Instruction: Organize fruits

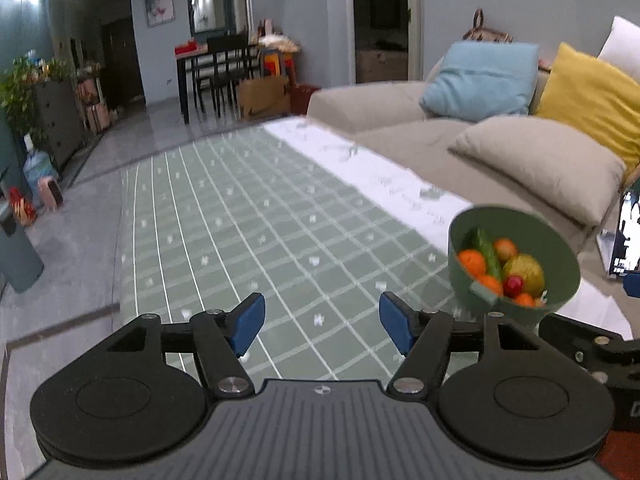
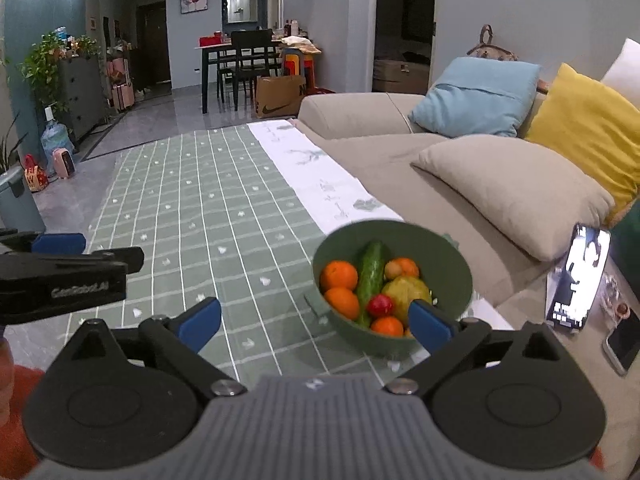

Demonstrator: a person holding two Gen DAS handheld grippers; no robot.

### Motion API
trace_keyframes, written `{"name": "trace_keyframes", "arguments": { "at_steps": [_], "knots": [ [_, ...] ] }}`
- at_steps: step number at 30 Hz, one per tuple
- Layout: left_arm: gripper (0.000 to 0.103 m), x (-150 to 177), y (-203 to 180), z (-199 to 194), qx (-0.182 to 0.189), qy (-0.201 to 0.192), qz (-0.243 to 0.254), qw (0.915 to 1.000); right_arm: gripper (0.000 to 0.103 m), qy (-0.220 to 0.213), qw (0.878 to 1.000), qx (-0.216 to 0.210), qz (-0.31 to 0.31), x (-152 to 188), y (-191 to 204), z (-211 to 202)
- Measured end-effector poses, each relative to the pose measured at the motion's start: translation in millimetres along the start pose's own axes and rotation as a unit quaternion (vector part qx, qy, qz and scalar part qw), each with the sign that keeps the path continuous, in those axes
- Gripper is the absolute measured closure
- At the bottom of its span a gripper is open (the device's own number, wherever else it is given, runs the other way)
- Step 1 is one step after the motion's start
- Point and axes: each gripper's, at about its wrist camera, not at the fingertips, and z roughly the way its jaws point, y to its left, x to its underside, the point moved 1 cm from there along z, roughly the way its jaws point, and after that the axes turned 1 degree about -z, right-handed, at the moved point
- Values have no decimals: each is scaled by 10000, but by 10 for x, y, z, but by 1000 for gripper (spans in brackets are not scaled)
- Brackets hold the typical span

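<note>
A green bowl (image 2: 452, 272) stands on the green checked tablecloth (image 2: 224, 224), near the right front. It holds several oranges (image 2: 339, 275), a green cucumber (image 2: 371, 272), a yellow-green fruit (image 2: 404, 290) and a small red fruit (image 2: 380, 306). My right gripper (image 2: 316, 322) is open and empty, just in front of the bowl, its right fingertip at the bowl's near rim. My left gripper (image 1: 322, 320) is open and empty over the cloth, left of the bowl (image 1: 560, 248). It also shows at the left of the right wrist view (image 2: 60, 276).
A white paper strip (image 2: 320, 176) runs along the table's right side. A beige sofa (image 2: 460, 176) with blue, yellow and beige cushions lies to the right. A lit phone (image 2: 580, 276) stands at the right, another phone (image 2: 622, 344) lies beside it. A dining table (image 2: 240, 60) stands far back.
</note>
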Motion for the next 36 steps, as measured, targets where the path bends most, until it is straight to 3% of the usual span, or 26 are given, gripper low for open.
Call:
{"name": "trace_keyframes", "arguments": {
  "at_steps": [18, 36],
  "knots": [
    [26, 265, -187, 360, 33, 724, 306, 9969, 7, 255, 9995, 29, 193, 161, -152, 374],
    [26, 242, -128, 310, 64, 781, 150, 9968, 7, 262, 9995, 52, 176, 159, -113, 360]
  ]
}}
